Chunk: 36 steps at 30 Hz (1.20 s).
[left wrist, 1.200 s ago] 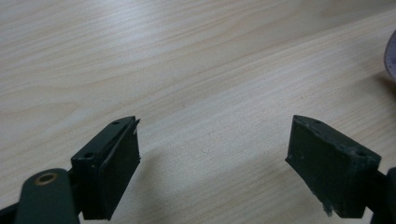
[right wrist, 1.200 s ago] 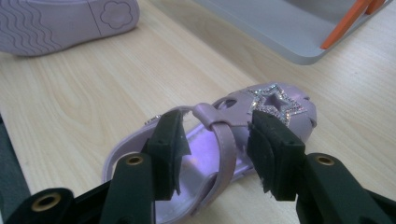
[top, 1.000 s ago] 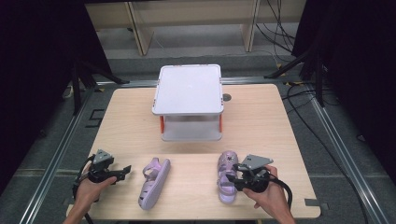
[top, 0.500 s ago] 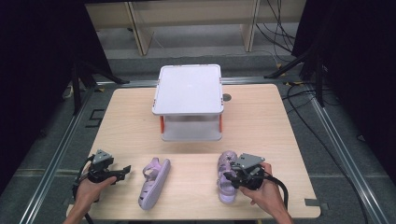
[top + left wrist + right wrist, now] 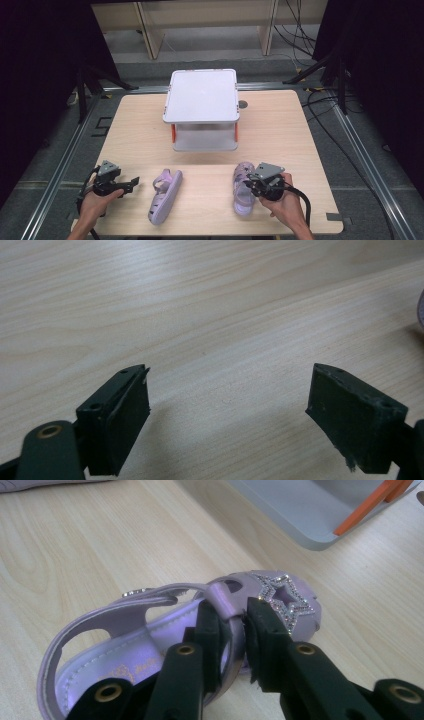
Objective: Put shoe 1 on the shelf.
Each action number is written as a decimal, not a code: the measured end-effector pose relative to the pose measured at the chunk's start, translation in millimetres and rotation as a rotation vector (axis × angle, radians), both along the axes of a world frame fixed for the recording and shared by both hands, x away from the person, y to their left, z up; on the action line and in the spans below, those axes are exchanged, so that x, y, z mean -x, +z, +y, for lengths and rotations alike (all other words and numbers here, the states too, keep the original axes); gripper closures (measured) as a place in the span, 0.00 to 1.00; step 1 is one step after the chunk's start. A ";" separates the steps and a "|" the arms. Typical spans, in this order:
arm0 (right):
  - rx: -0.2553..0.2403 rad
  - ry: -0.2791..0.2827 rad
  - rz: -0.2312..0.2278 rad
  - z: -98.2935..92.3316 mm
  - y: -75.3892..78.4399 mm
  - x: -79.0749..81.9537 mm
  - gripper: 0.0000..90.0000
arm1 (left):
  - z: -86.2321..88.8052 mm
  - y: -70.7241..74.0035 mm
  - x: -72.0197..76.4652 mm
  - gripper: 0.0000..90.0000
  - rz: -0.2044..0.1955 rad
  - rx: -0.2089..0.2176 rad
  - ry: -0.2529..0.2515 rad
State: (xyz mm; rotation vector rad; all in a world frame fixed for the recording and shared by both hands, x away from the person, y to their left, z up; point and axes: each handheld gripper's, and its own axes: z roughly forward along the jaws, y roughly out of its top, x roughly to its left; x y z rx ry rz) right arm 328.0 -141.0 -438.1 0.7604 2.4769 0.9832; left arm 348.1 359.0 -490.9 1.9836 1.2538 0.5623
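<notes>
Right gripper (image 5: pixel 232 625) has just been closing and is now clamped on the strap of the right sandal (image 5: pixel 243 187), near the table's (image 5: pixel 280 130) front edge. Left gripper (image 5: pixel 227 415) is held open, empty, beside the left sandal (image 5: pixel 164 195). Lift is best done straight up and slow, since only 1 thin strap is pinched.

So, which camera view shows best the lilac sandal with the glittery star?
The right gripper view: the lilac star sandal is close, the right gripper pinching its side strap. The high view shows it small and whole. The left gripper view shows bare table.
</notes>
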 end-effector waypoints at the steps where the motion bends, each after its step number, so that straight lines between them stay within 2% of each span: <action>1: -0.004 -0.008 0.009 -0.5 0.2 0.3 0.88 | -1.4 -0.1 1.6 0.18 0.011 0.013 0.026; 4: -0.015 -0.014 0.005 -3.2 1.5 -0.7 0.89 | -1.4 0.0 1.4 0.18 0.013 0.015 0.033; 5: -0.021 -0.016 0.006 -4.4 2.3 -1.2 0.89 | -0.4 0.2 0.4 0.18 0.009 -0.001 0.022; 6: -0.027 -0.014 0.007 -5.7 3.2 -2.0 0.90 | 1.1 0.0 -2.3 0.18 -0.011 -0.020 -0.012; 7: -0.037 -0.014 0.013 -6.8 4.1 -2.6 0.90 | -0.2 -0.2 -1.0 0.18 0.005 -0.012 0.009; 8: -0.044 -0.017 0.017 -7.7 5.1 -3.2 0.90 | -1.9 -0.6 -0.1 0.18 0.008 0.010 0.019; 9: -0.050 -0.022 0.022 -8.5 6.3 -3.6 0.90 | -2.8 -0.4 0.8 0.18 0.012 0.013 0.027; 11: -0.065 -0.025 0.031 -9.5 8.6 -3.8 0.91 | -1.1 0.4 0.7 0.18 0.002 -0.008 0.007; 12: -0.078 -0.019 0.038 -9.9 10.6 -4.6 0.91 | -2.3 0.3 2.8 0.18 0.005 0.019 0.028; 13: -0.090 -0.017 0.041 -10.2 12.6 -5.6 0.91 | -1.5 0.7 3.0 0.18 0.008 0.008 0.034; 14: -0.107 -0.009 0.046 -9.8 13.9 -6.7 0.91 | -0.7 0.9 1.9 0.18 -0.008 0.017 0.012; 15: -0.120 -0.009 0.055 -9.3 15.7 -7.3 0.91 | -0.5 0.8 2.7 0.18 0.001 0.020 0.024; 16: -0.133 -0.006 0.064 -9.1 17.7 -8.4 0.92 | 2.3 1.3 0.9 0.18 -0.009 -0.008 -0.004; 17: -0.145 -0.006 0.073 -8.6 19.6 -9.2 0.92 | 1.3 0.7 2.0 0.18 -0.003 0.008 0.021; 18: -0.154 -0.016 0.084 -7.8 21.7 -9.4 0.92 | 1.0 0.7 2.2 0.18 -0.002 0.018 0.024; 20: -0.159 -0.002 0.079 -6.1 25.6 -11.9 0.92 | 0.7 0.9 2.4 0.18 0.000 0.020 0.031; 21: -0.168 0.006 0.080 -5.2 28.0 -13.2 0.92 | 1.3 1.0 1.6 0.18 -0.006 0.014 0.020; 23: -0.185 0.007 0.087 -3.8 33.2 -15.5 0.92 | -0.1 1.0 2.7 0.18 0.004 0.022 0.037; 28: -0.227 0.037 0.115 1.8 49.6 -21.6 0.92 | 0.4 0.9 2.1 0.18 0.000 0.020 0.031; 36: -0.234 0.114 0.104 21.3 83.1 -31.1 0.92 | 0.4 1.0 2.2 0.18 0.000 0.022 0.033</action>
